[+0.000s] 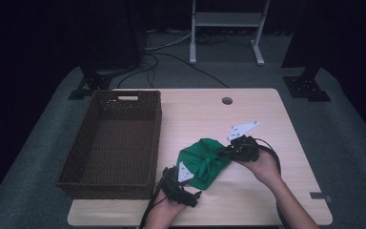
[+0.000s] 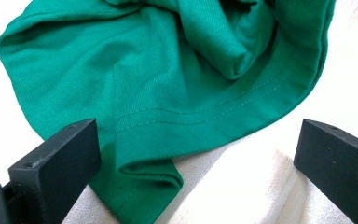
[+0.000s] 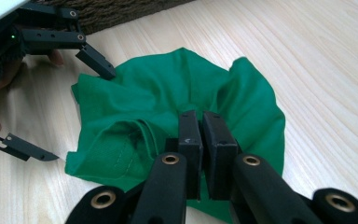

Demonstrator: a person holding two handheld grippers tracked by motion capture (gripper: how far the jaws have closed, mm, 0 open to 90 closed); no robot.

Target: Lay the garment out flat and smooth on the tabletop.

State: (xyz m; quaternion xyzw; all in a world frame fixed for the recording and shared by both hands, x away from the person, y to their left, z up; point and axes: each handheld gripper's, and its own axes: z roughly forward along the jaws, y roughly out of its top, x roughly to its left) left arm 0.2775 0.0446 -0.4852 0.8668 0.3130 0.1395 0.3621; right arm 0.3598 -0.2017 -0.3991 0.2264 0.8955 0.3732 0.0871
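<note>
cloth (image 1: 205, 161) on table (image 1: 262, 200), basket (image 1: 114, 143) to its left

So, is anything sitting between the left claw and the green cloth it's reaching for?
Nothing visible. The left claw stands open on the pale wooden table, with the hemmed edge of the crumpled green cotton cloth already lying between its jaws. The right claw is shut on the cloth's far side.

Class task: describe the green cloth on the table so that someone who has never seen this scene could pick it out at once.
On the pale wooden table, just right of the dark brown woven basket, lies a crumpled green fabric garment with a stitched hem. It sits between the two grippers and is the only soft, brightly coloured thing there.
</note>
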